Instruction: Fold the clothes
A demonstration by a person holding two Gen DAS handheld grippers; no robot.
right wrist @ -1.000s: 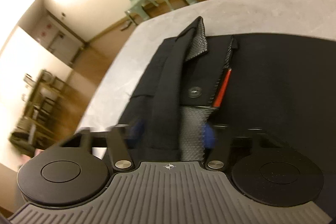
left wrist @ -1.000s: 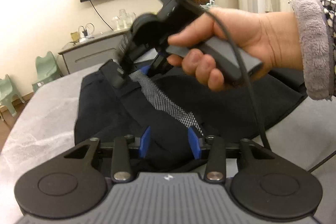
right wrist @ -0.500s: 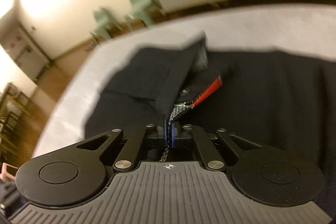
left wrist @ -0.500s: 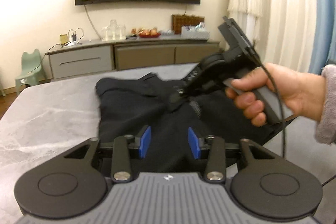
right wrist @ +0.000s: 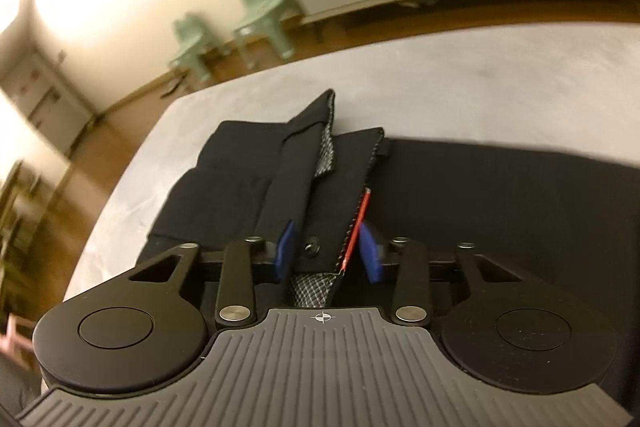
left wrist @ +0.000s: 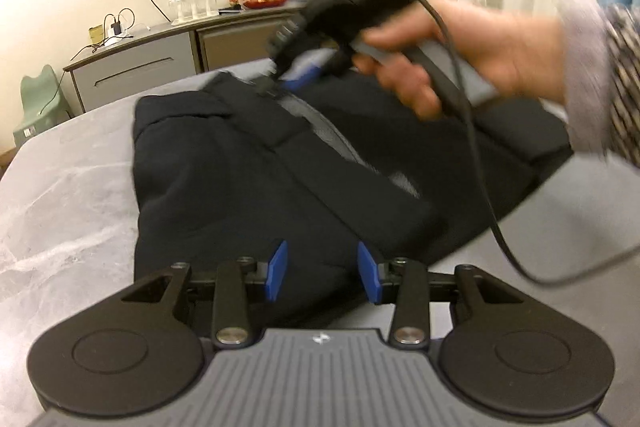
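A black garment (left wrist: 240, 187) with grey mesh lining lies partly folded on the grey marble table (left wrist: 72, 195). My left gripper (left wrist: 322, 273) hovers open over the garment's near edge, nothing between its blue pads. A hand (left wrist: 480, 55) holds my right gripper (left wrist: 296, 79) at the garment's far, upper part; it is blurred there. In the right wrist view the right gripper (right wrist: 328, 251) is open, its fingers either side of a flap with a button (right wrist: 312, 247), a red strip (right wrist: 356, 227) and mesh lining (right wrist: 314, 289). The rest of the garment (right wrist: 480, 207) spreads right.
The right gripper's black cable (left wrist: 480, 167) hangs across the garment's right side. Bare table (right wrist: 440, 67) lies beyond and left of the cloth. A sideboard (left wrist: 132, 71) with glasses stands by the wall, and small green chairs (right wrist: 260, 11) stand beside it on the floor.
The right gripper, shut on the mesh-lined flap half a second ago, has opened and the flap lies flat again. The left gripper stayed open, tilting down toward the garment.
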